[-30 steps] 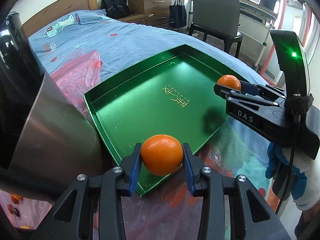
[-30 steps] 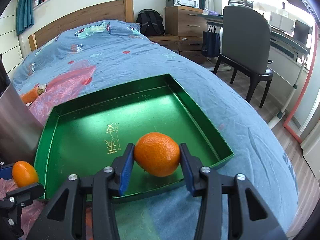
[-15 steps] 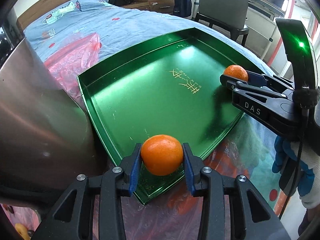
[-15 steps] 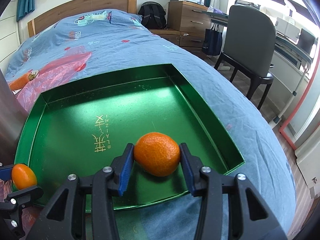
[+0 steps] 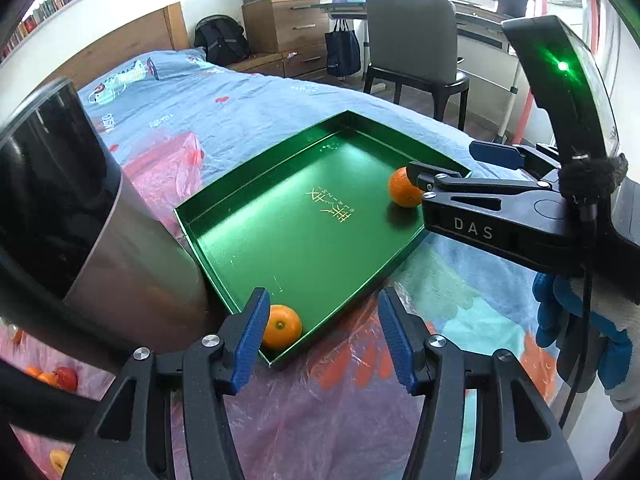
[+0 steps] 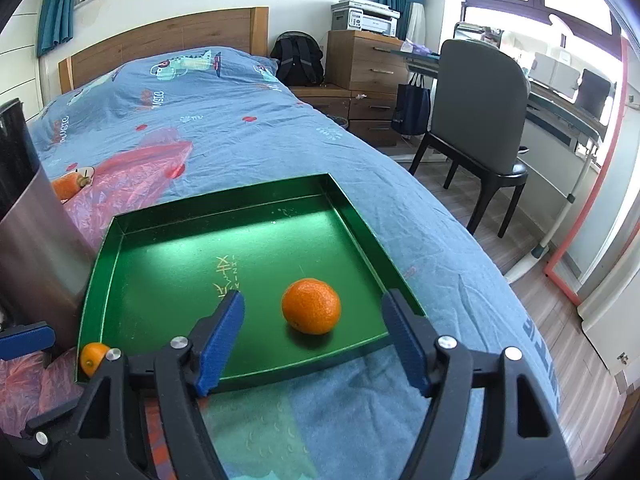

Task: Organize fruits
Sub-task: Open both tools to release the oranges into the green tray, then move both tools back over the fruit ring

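Observation:
A green tray point(image 5: 240, 216) point(image 6: 360, 224) lies on the blue bed. One orange point(image 5: 282, 326) point(image 6: 93, 357) rests in the tray's near left corner. A second orange point(image 6: 311, 306) point(image 5: 402, 190) rests on the tray floor near its right side. My left gripper point(image 5: 320, 334) is open and empty, just behind the first orange. My right gripper point(image 6: 316, 340) is open and empty, just behind the second orange; it also shows in the left wrist view point(image 5: 460, 162).
A tall metal cylinder point(image 5: 100, 216) point(image 6: 28, 224) stands at the tray's left. Pink plastic bags point(image 5: 168, 168) with more fruit point(image 6: 68, 186) lie on the bed. A chair point(image 6: 480, 120), desk and drawers stand to the right, past the bed edge.
Both grippers opened and let go of their oranges, which now rest in the tray. Both grippers pulled back and up from the tray.

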`<action>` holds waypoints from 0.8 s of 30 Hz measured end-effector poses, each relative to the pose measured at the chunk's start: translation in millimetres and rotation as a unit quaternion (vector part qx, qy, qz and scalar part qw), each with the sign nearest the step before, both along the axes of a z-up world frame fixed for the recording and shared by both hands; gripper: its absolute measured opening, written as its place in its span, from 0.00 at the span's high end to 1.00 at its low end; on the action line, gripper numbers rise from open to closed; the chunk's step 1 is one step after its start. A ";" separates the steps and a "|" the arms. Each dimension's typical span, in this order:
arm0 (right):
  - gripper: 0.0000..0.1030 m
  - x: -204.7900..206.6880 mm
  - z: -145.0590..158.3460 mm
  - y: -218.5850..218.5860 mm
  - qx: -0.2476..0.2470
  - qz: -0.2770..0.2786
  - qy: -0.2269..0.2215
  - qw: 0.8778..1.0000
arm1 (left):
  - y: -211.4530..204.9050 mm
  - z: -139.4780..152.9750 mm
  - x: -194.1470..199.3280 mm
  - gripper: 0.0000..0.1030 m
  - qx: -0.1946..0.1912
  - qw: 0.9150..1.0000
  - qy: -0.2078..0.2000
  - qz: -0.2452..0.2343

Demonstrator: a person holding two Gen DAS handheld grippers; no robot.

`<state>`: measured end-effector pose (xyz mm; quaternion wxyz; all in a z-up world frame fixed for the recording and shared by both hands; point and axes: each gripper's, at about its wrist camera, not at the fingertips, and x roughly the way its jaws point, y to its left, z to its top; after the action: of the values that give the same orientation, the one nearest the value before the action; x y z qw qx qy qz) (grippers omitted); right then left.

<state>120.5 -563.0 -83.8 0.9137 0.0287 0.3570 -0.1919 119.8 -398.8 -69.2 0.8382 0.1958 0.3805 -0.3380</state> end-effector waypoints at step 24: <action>0.00 -127.6 70.6 139.2 0.012 0.094 -0.052 0.994 | 160.8 61.7 -79.3 0.25 -0.024 0.997 -0.019 0.076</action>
<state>-7.1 -423.8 -13.1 0.9446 0.0159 0.3125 -0.0996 40.5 -238.0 -7.6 0.8732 0.1525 0.3697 -0.2787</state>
